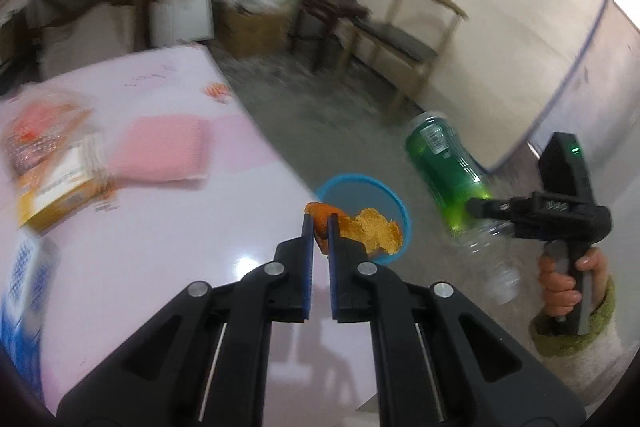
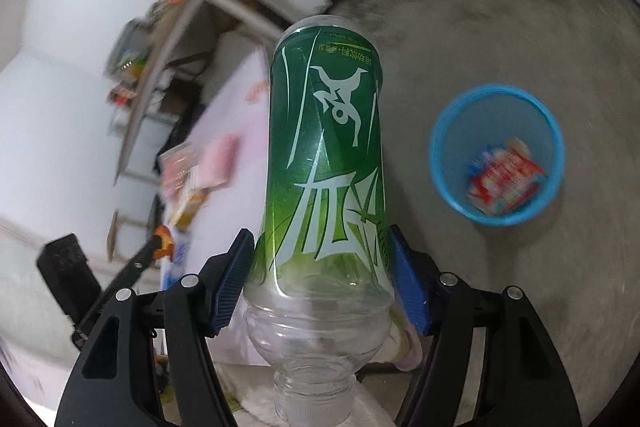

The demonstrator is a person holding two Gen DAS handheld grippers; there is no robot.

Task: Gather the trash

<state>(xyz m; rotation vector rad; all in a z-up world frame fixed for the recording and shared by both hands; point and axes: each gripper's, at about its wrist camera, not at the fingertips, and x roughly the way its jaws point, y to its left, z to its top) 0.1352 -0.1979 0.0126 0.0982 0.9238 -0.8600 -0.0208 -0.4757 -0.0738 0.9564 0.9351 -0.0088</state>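
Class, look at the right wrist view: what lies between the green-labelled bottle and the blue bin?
Only bare grey floor separates the bottle from the blue bin; the right wrist view shows this.

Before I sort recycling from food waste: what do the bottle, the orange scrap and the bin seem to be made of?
Bottle: clear, glossy thin plastic, see-through at its neck, under a green printed film label.
Orange scrap: looks like fruit peel, with a matte, pithy inside.
Bin: probably plastic, plain blue with a smooth rim.
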